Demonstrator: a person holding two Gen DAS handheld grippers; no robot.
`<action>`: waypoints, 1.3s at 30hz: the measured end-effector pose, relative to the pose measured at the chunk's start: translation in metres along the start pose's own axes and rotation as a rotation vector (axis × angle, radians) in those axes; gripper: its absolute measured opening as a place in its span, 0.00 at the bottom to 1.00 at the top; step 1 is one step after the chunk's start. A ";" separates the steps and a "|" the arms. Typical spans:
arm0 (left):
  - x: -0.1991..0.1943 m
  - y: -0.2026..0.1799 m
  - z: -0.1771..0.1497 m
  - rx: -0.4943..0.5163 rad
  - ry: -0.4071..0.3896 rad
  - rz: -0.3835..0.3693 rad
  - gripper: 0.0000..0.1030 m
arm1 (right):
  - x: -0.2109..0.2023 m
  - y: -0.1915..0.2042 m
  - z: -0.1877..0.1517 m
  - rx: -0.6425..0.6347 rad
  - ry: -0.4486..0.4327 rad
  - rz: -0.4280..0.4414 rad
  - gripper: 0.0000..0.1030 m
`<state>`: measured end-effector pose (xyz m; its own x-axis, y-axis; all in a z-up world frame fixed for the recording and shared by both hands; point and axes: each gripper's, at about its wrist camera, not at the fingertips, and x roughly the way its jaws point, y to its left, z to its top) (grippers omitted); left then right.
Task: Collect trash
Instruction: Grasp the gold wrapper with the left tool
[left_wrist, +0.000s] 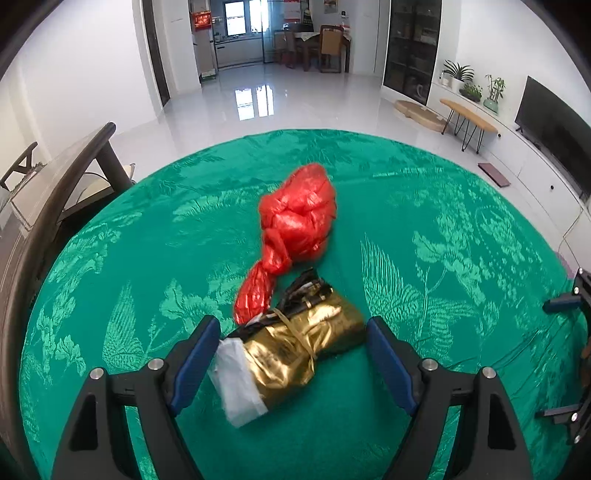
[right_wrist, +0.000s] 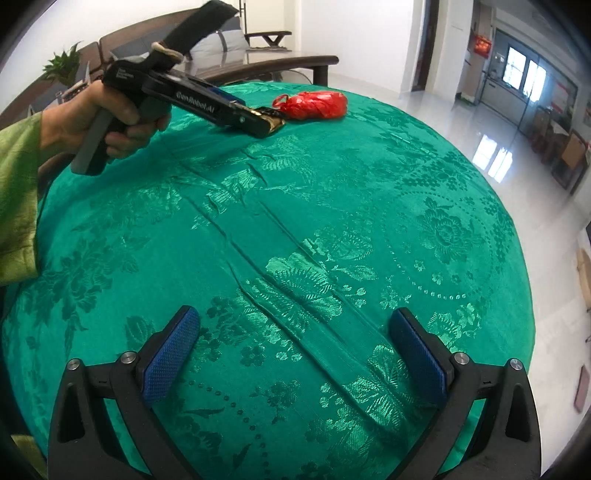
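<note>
Left claw spread wide astride the gold foil bag, untouched, its long axis crossing the gap, white end toward the worktop's near edge; right claw apart, empty.

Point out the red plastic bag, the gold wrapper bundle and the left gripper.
red plastic bag (left_wrist: 299, 210), left wrist view, crumpled main body
gold wrapper bundle (left_wrist: 295, 354), left wrist view, gold middle
left gripper (left_wrist: 291, 354), left wrist view, between fingertips
</note>
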<state>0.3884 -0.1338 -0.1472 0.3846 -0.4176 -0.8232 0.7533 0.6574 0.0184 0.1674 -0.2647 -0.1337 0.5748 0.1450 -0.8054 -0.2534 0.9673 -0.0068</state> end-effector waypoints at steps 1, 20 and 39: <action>0.000 -0.001 -0.001 -0.005 -0.008 0.005 0.78 | 0.001 0.000 0.000 0.000 0.000 0.000 1.00; -0.055 -0.046 -0.068 -0.131 0.058 0.007 0.75 | 0.000 0.000 0.000 0.000 0.000 0.000 1.00; -0.077 -0.023 -0.094 -0.299 0.007 -0.037 0.77 | 0.001 0.001 0.001 -0.001 0.000 0.000 1.00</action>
<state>0.2914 -0.0575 -0.1377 0.3552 -0.4415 -0.8239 0.5760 0.7976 -0.1791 0.1679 -0.2631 -0.1340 0.5744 0.1452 -0.8056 -0.2546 0.9670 -0.0073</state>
